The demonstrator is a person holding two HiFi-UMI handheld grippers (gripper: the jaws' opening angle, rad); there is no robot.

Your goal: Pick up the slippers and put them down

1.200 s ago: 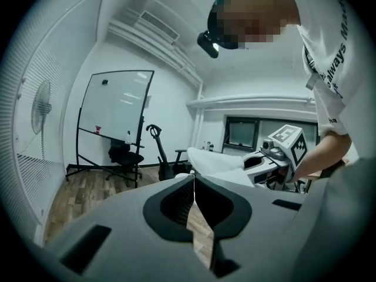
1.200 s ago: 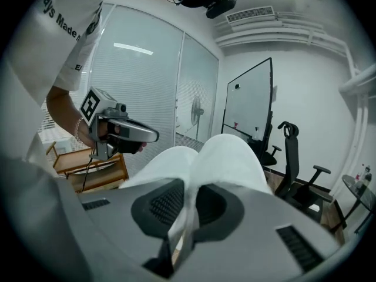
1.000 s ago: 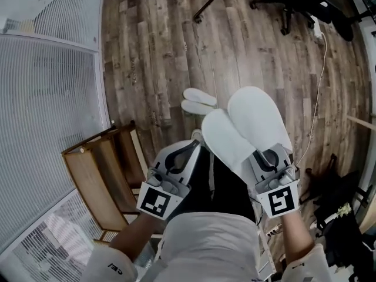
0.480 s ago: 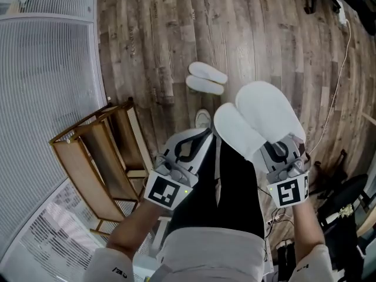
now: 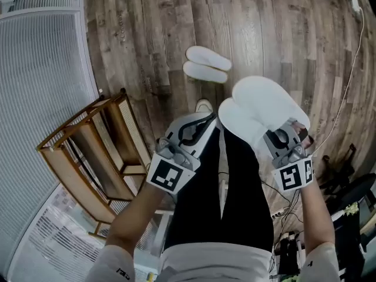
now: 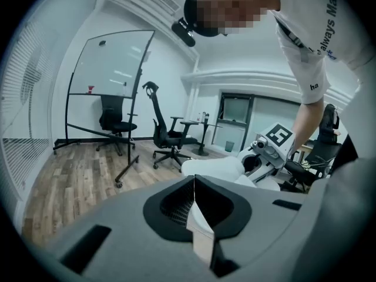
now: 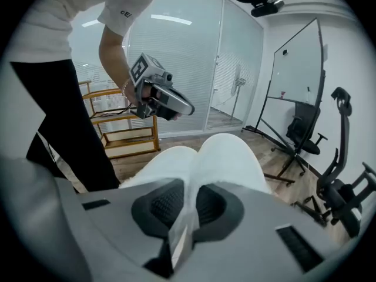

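My right gripper is shut on a pair of white slippers, held together by their heels with the toes pointing away from me. In the right gripper view the slippers stick out beyond the closed jaws. My left gripper is shut with nothing in it, level with the right one above the person's dark trousers. Its closed jaws hold nothing in the left gripper view. A second pair of white slippers lies on the wooden floor ahead.
A low wooden rack stands on the floor to the left beside a glass wall with blinds. A white cable runs across the floor at the right. Office chairs and a whiteboard stand farther off.
Both grippers have come down toward the floor, side by side. The right one still holds the white slippers; the left stays shut and empty.
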